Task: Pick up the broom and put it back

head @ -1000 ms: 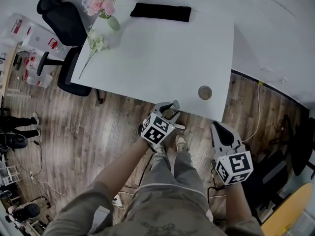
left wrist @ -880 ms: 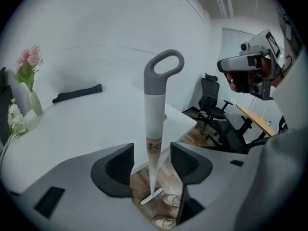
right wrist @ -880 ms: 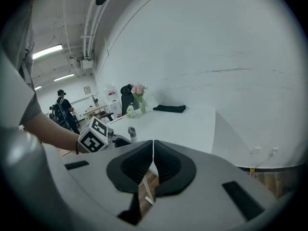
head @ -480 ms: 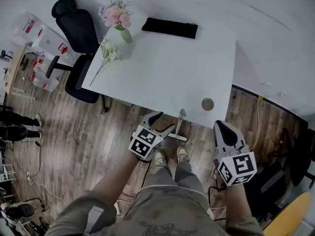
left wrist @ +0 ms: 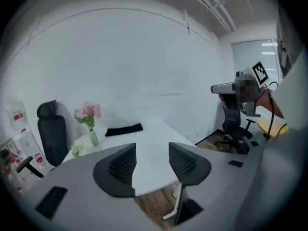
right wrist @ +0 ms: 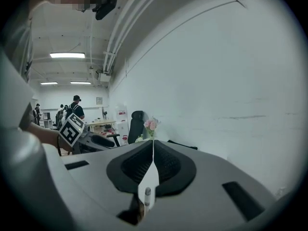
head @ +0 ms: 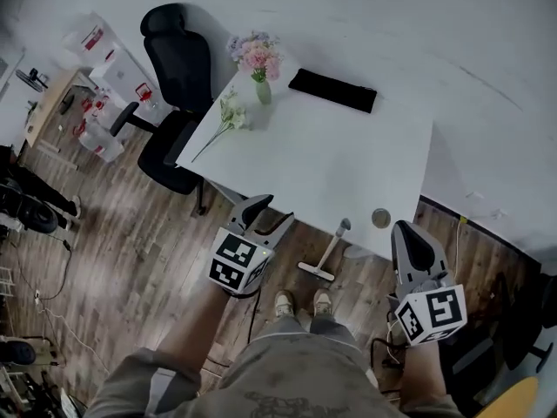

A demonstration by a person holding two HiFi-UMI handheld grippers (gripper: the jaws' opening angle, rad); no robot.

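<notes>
Left gripper (head: 272, 210) and right gripper (head: 408, 230) raised clear of broom (head: 329, 252) propped at tabletop (head: 331, 164) edge | left fingers apart, just narrowed, empty | right fingers together, empty

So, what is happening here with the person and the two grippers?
A person stands at the white table with a gripper in each hand. The broom leans against the table's edge, head on the floor, and neither gripper holds it. The left gripper has its fingers apart and empty, though they have just been closing; the right gripper has its fingers shut together.
</notes>
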